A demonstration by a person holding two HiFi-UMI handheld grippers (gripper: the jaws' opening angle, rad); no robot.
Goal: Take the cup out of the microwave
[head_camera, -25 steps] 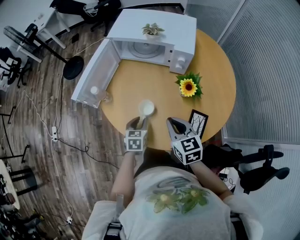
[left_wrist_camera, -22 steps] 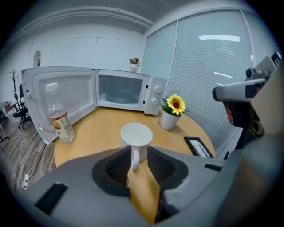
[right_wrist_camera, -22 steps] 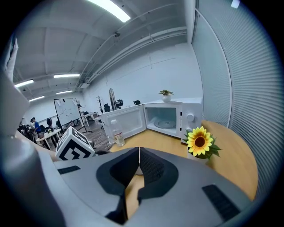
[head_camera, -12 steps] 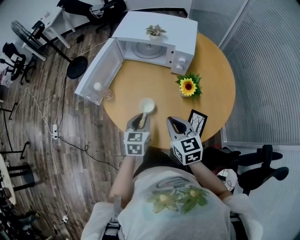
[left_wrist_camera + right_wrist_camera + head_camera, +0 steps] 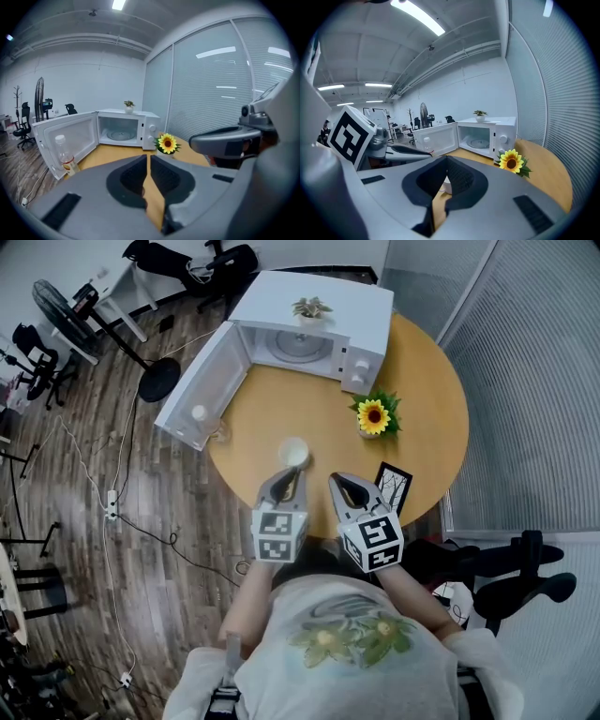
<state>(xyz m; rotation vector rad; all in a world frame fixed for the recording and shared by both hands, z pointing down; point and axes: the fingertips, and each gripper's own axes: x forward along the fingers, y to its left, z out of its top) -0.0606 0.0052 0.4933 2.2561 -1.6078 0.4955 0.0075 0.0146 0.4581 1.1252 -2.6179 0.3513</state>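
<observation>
The white cup [image 5: 293, 452] stands upright on the round wooden table [image 5: 427, 409], outside the microwave [image 5: 314, 320], whose door [image 5: 200, 390] hangs wide open on an empty turntable. My left gripper [image 5: 288, 474] hovers just short of the cup, nearer the person. Its jaws are closing to a thin slit with nothing between them [image 5: 147, 159]. Beside it, my right gripper [image 5: 339, 481] is shut and empty [image 5: 445, 161]. In the right gripper view a sliver of the cup [image 5: 446, 185] shows below the jaws.
A clear bottle [image 5: 198, 416] stands by the open door at the table's left edge. A sunflower [image 5: 373, 415] sits right of the cup, a framed picture [image 5: 396, 486] near the front edge, and a small plant [image 5: 311, 307] on the microwave. Office chairs and cables surround the table.
My left gripper has lifted and drawn back from the cup, and its jaws have narrowed. The cup stays on the table. The right gripper has risen slightly.
</observation>
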